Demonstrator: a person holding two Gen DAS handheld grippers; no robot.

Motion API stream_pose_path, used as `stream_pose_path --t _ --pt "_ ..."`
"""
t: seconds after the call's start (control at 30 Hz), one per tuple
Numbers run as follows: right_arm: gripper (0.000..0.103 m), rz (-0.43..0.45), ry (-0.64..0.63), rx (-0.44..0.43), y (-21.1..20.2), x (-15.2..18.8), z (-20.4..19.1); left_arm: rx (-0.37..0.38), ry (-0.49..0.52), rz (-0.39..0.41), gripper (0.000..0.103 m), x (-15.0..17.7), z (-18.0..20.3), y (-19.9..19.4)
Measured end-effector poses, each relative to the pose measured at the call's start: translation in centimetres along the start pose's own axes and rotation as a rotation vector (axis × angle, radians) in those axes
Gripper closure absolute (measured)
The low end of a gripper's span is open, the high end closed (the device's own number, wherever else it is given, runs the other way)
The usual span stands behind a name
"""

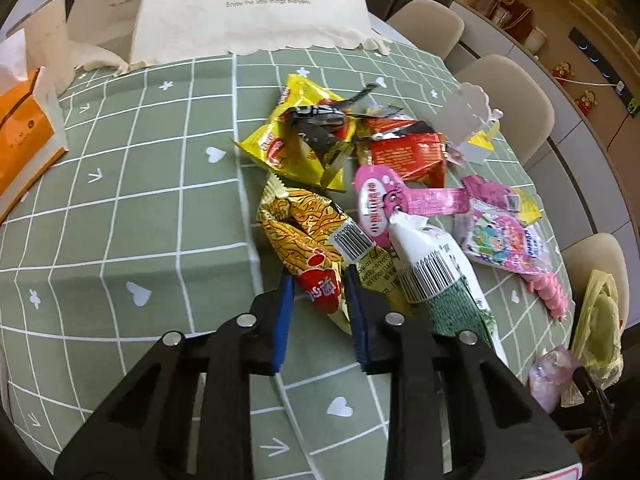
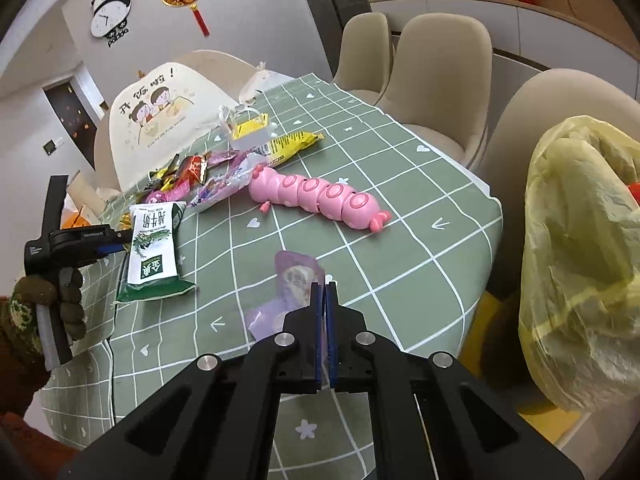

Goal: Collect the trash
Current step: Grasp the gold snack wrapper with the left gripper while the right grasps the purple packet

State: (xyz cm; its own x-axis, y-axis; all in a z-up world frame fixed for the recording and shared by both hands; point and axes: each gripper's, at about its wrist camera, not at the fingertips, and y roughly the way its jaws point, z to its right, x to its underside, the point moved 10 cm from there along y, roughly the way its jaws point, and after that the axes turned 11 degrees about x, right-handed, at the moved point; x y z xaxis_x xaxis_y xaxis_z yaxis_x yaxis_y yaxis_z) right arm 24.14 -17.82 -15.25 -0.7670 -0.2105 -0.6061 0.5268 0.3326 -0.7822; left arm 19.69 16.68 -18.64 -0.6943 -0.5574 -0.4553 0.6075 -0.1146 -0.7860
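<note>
A heap of snack wrappers lies on the green checked tablecloth (image 1: 140, 184). My left gripper (image 1: 319, 286) is shut on the lower end of a yellow-and-red noodle snack wrapper (image 1: 308, 232), one blue pad against each side. A green-and-white packet (image 1: 440, 272) lies just to its right. My right gripper (image 2: 324, 289) is shut on a purple pouch (image 2: 294, 276), held a little above the cloth near the table's edge. To its right hangs a yellow plastic trash bag (image 2: 580, 260), mouth open.
A pink caterpillar toy (image 2: 320, 196) lies mid-table. A yellow chip bag (image 1: 296, 136), a red wrapper (image 1: 404, 152) and pink wrappers (image 1: 500, 232) fill the heap. A small white gift box (image 1: 472, 120), an orange tissue box (image 1: 24, 132), a domed food cover (image 1: 252, 8) and beige chairs (image 2: 440, 64) surround it.
</note>
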Motion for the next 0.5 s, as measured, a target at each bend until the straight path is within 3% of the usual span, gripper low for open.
stream_pose_path --t 0.1,0.27,0.4,0.5 --pt "0.099 0.015 0.013 0.006 -0.6 -0.2 0.4 0.007 0.05 0.032 0.087 -0.9 1.4 -1.2" --pt "0.099 0.045 0.024 -0.004 -1.7 -0.8 0.9 0.017 0.167 0.106 0.088 -2.9 4.9 -4.0" --pt "0.098 -0.002 0.027 -0.071 -1.1 0.2 0.6 0.055 0.217 0.141 0.088 -3.5 7.7 -5.7" --pt "0.094 -0.027 -0.002 -0.037 -0.3 1.6 0.8 0.107 0.235 0.134 0.088 -3.3 9.5 -6.2"
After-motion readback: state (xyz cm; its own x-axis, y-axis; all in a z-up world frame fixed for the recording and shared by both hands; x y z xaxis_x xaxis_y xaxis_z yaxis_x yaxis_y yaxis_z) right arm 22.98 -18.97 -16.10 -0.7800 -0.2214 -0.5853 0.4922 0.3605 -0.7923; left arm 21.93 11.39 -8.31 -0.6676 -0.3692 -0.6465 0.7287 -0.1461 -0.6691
